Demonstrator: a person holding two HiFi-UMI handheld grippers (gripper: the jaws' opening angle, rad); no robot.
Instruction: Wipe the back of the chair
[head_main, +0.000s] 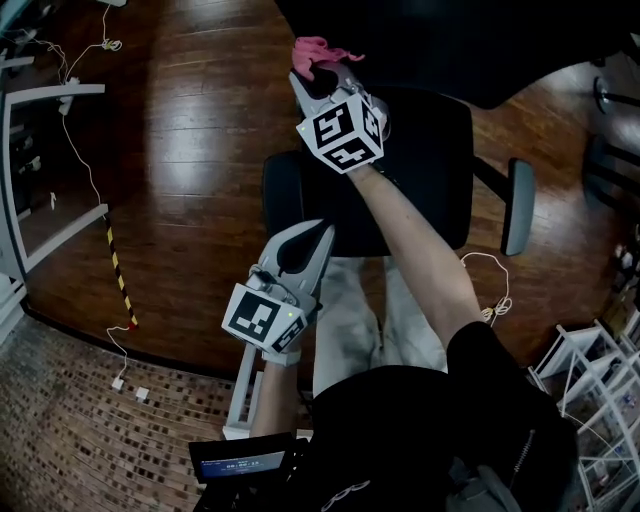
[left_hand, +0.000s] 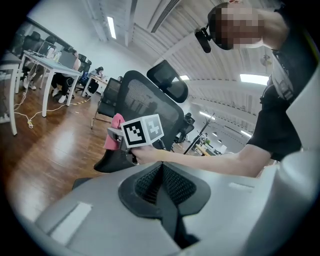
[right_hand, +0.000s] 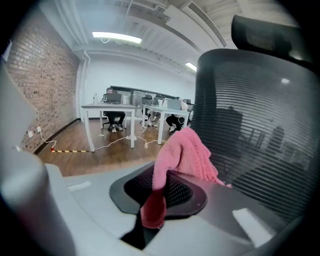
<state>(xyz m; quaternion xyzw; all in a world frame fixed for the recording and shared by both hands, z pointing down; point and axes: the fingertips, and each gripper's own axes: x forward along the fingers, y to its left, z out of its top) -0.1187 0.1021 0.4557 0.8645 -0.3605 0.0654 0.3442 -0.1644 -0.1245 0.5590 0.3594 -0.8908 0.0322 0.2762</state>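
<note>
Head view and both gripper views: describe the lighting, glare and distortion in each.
Head view: dim, with a pale glare patch on the wood floor. Left gripper view: bright, fisheye-curved, dark at the corners. Right gripper view: same fisheye bend; the ceiling light glows, the pink cloth is sharp against the chair back.

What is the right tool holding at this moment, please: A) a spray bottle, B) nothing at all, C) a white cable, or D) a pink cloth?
D: the right tool is shut on a pink cloth, which bunches up between its jaws beside the chair's mesh back.
</note>
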